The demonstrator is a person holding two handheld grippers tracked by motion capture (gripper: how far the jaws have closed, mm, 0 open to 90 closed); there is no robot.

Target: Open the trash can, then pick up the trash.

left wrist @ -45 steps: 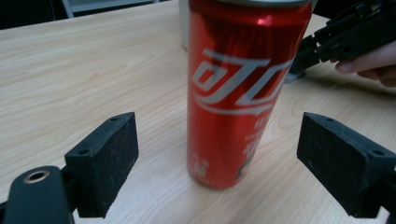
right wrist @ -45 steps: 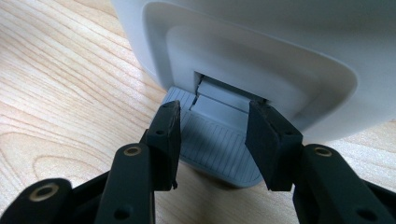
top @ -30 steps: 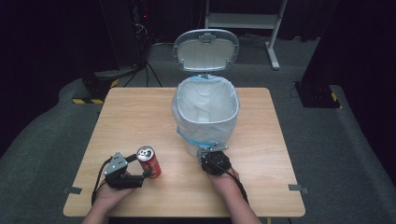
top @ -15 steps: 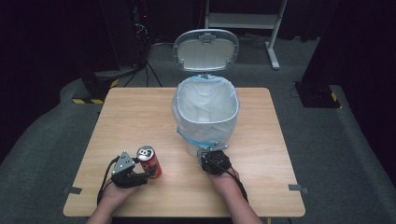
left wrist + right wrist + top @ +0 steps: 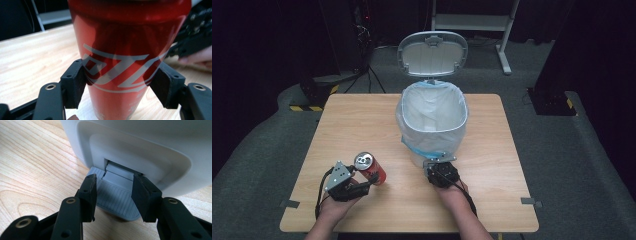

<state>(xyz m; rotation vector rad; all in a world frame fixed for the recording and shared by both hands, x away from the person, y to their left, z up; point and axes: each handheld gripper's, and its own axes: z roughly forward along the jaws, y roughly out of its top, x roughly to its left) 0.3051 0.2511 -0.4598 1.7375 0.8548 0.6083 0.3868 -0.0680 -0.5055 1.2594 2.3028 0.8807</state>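
Your left tool (image 5: pixel 122 82) has just clamped the red soda can (image 5: pixel 371 168), while your right tool (image 5: pixel 113 188) presses the bin's pedal (image 5: pixel 117 198), jaws part-open and empty, holding the lid (image 5: pixel 432 53) up.

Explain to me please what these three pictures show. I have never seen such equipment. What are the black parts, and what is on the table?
A person sits at a wooden table and holds a hand tool with two black jaws in each hand. One picture looks down from above; the other two come from small cameras riding on each tool. The left gripper has just closed its jaws on a red can, which stands upright on the table. The right gripper sits over the grey pedal of a white bin; its lid stands open, and a plastic bag lines it.
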